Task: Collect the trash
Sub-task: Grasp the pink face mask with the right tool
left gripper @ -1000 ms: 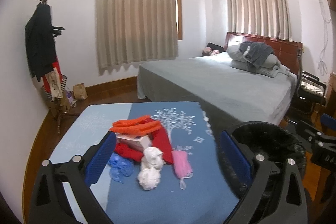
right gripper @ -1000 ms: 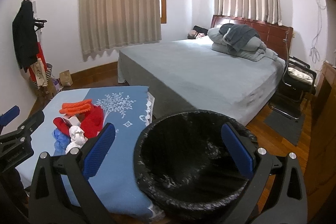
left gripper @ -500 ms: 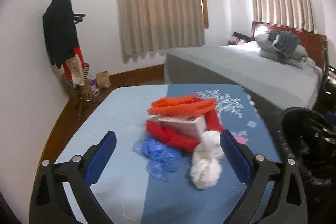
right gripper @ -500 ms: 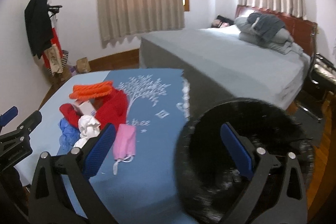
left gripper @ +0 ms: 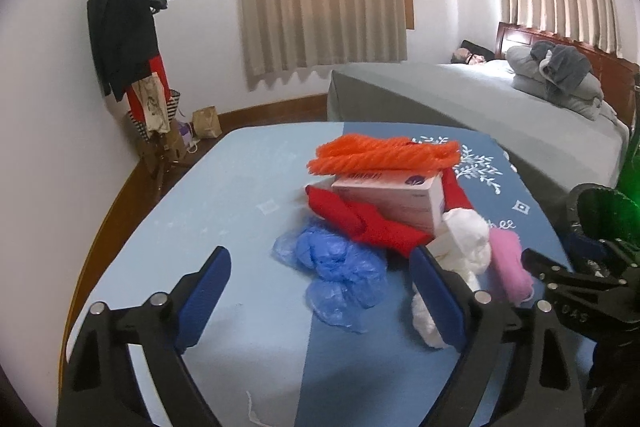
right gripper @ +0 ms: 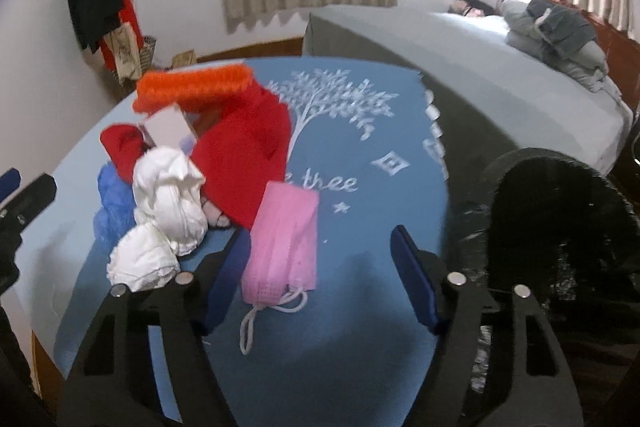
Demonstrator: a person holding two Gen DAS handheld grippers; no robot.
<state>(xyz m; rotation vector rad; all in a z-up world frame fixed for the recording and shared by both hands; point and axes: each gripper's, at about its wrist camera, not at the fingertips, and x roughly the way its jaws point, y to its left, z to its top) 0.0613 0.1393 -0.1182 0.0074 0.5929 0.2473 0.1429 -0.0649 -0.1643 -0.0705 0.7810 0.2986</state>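
As both dropped toward the desk (right gripper: 372, 327):
left gripper (left gripper: 320, 291): narrowed slightly, empty over blue bag (left gripper: 340, 279)
right gripper (right gripper: 320, 279): closing around pink mask (right gripper: 286, 239), not pinched yet

pink face mask (right gripper: 286, 235), white tissues (right gripper: 168, 199), black-lined bin (right gripper: 560, 227)

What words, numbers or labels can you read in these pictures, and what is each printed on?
"tree": white script on the blue cloth, beside the white tree print.
"045": white digits on the right hand-held gripper seen in the left view; any character before them is unclear.
Box under the orange knit: dark print and a purple logo, too blurred to read.
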